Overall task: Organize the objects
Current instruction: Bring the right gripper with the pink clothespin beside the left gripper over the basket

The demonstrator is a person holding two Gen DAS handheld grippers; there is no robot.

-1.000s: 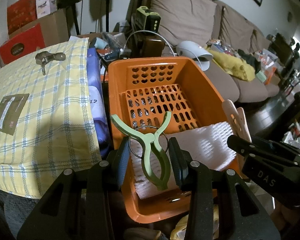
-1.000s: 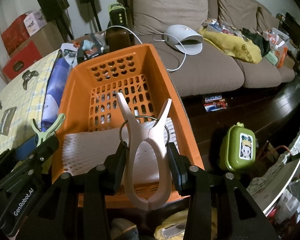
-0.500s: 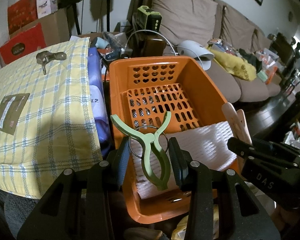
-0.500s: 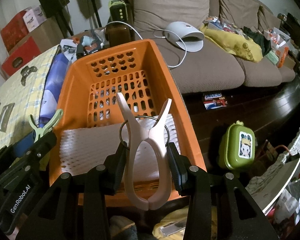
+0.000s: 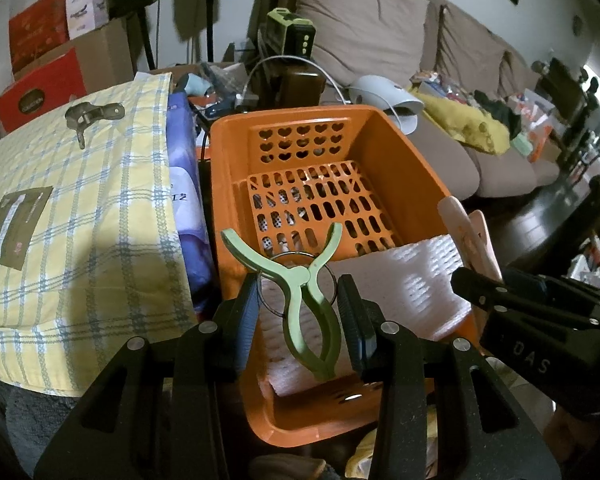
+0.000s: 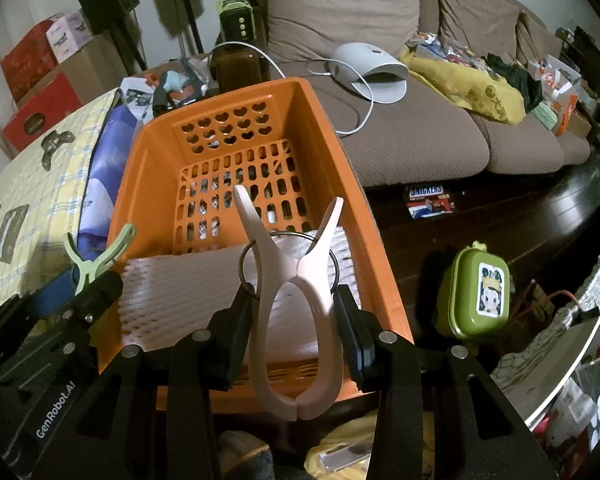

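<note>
My left gripper [image 5: 302,312] is shut on a green clothes peg [image 5: 306,300], held over the near left part of an orange basket [image 5: 396,140]. My right gripper [image 6: 294,316] is shut on a pale pink clothes peg [image 6: 296,320] above the basket's [image 6: 332,136] near end. A white foam sheet [image 5: 404,288] lies in the basket's near half [image 6: 188,280]. The pink peg [image 5: 466,232] and right gripper also show at the right of the left wrist view. The green peg [image 6: 96,258] shows at the left of the right wrist view.
A yellow checked cloth [image 5: 72,216] covers a surface left of the basket, with a metal clamp [image 5: 92,114] on it. A brown sofa [image 6: 400,136] with clutter lies behind. A green lunch box [image 6: 478,292] and a snack box [image 6: 430,200] sit on the dark floor.
</note>
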